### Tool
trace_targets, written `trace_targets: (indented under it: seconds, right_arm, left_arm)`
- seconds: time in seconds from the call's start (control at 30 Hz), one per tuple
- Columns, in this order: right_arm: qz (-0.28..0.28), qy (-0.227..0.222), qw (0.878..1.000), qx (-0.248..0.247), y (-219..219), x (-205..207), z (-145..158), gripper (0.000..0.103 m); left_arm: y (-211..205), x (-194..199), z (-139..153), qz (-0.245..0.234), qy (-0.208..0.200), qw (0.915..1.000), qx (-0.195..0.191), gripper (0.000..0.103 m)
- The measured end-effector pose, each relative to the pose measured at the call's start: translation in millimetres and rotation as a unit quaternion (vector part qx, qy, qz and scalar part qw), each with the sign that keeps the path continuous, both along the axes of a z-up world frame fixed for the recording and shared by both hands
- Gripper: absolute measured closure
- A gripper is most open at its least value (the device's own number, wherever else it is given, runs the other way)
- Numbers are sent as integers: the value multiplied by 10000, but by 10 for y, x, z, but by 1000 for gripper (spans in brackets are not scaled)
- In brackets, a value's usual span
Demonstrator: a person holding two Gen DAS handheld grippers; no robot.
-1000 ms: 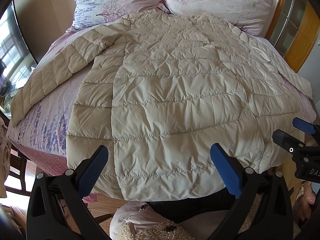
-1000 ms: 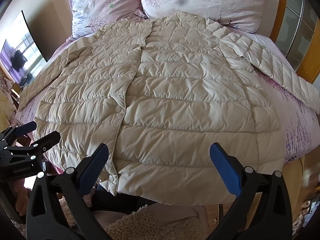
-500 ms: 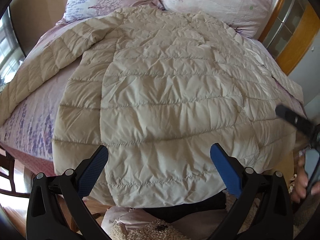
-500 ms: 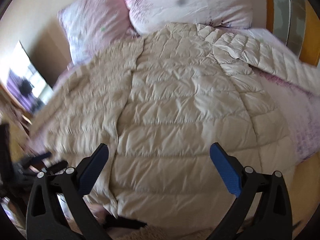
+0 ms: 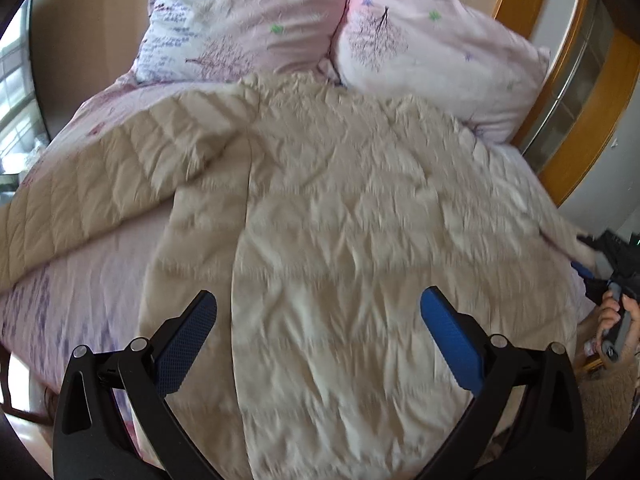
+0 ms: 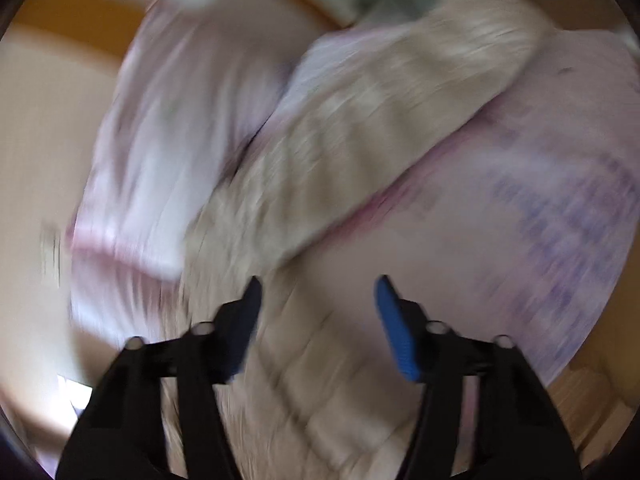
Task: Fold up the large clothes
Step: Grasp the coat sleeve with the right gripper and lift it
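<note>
jacket: beige quilted puffer jacket (image 5: 320,216) spread flat on the bed (image 5: 80,280), not yet folded. Collar toward the two pillows (image 5: 248,20) at the head end, hem hanging over the foot edge.
long axis: runs head-to-foot down the bed; front placket seam slightly left of centre in the left wrist view.
sleeves: left sleeve (image 5: 92,188) splays out toward the bed's left edge. Right sleeve (image 6: 360,128) runs diagonally out toward the right edge, lying on bare sheet.
left gripper (image 5: 318,328): fingers wide apart, nothing between them, hovering over the hem at the foot edge, pointing up the jacket's axis.
right gripper (image 6: 318,312): fingers apart, holding nothing. View heavily motion-blurred; aimed along the right sleeve from near the jacket's right side. Contact with fabric can't be told. In the left wrist view it sits at the jacket's right margin.
key relation: right sleeve lies straight ahead of the right gripper, stretching away along its pointing direction; left gripper is well apart from it, mid-hem.
judgement: right hand is nearer, so the sleeve fold inward looks like its job.
risk: slippery puffy shell, a shallow pinch may slide off.
</note>
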State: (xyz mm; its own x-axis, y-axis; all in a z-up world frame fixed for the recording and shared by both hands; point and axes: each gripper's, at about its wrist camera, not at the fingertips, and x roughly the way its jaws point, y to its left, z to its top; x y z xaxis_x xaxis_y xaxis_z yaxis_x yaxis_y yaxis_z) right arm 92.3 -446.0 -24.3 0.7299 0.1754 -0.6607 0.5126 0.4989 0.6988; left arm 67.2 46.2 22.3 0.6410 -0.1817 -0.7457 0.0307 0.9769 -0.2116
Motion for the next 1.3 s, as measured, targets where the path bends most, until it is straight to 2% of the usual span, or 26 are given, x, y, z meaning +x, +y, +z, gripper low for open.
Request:
trace_targets:
  seconds: [0.1, 0.23, 0.3, 0.4, 0.53, 0.63, 0.7, 0.77, 0.9, 1.07, 1.2, 1.3]
  right_arm:
    - [-737, 52, 9970, 236, -499, -15, -117, 65]
    - [-1151, 244, 9922, 409, -831, -48, -262, 66]
    - [-1362, 407, 9894, 286, -939, -26, -298, 66]
    - [-1569, 388, 9865, 272, -1126, -65, -322, 69]
    - [-1809, 474, 9822, -173, -1284, -114, -253, 74]
    - [-1796, 602, 9809, -443, -1312, -27, -192, 83]
    - [-1724, 679, 9800, -728, -1294, 115, -125, 95]
    - [-1675, 714, 9768, -1125, -1231, 187, -25, 98]
    - [-1433, 491, 9668, -2057, -947, 371, 322, 99]
    - [-629, -289, 9577, -2794, -346, 666, 834, 99]
    - [570, -1092, 9450, -3030, 421, 911, 1164, 99]
    - [1597, -1536, 9282, -2988, 1088, 1101, 1248, 99]
  left_arm:
    - [88, 195, 39, -69, -132, 9996, -230, 1]
    - [130, 369, 75, -106, -550, 9980, -276, 1]
    - [127, 468, 77, -136, -557, 9981, -210, 1]
    - [119, 615, 69, -222, -410, 9988, -162, 1]
    - [135, 740, 13, -276, -293, 9989, -238, 1]
    - [152, 817, -29, -292, -232, 9988, -312, 1]
    - [163, 848, -45, -333, -231, 9985, -373, 1]
    - [181, 877, -51, -377, -256, 9978, -474, 1]
    - [233, 912, -36, -454, -330, 9953, -790, 1]
    - [311, 945, 40, -536, -572, 9885, -1293, 1]
    - [372, 1039, 67, -562, -483, 9800, -1848, 1]
    - [399, 1131, 55, -530, -347, 9709, -2310, 1]
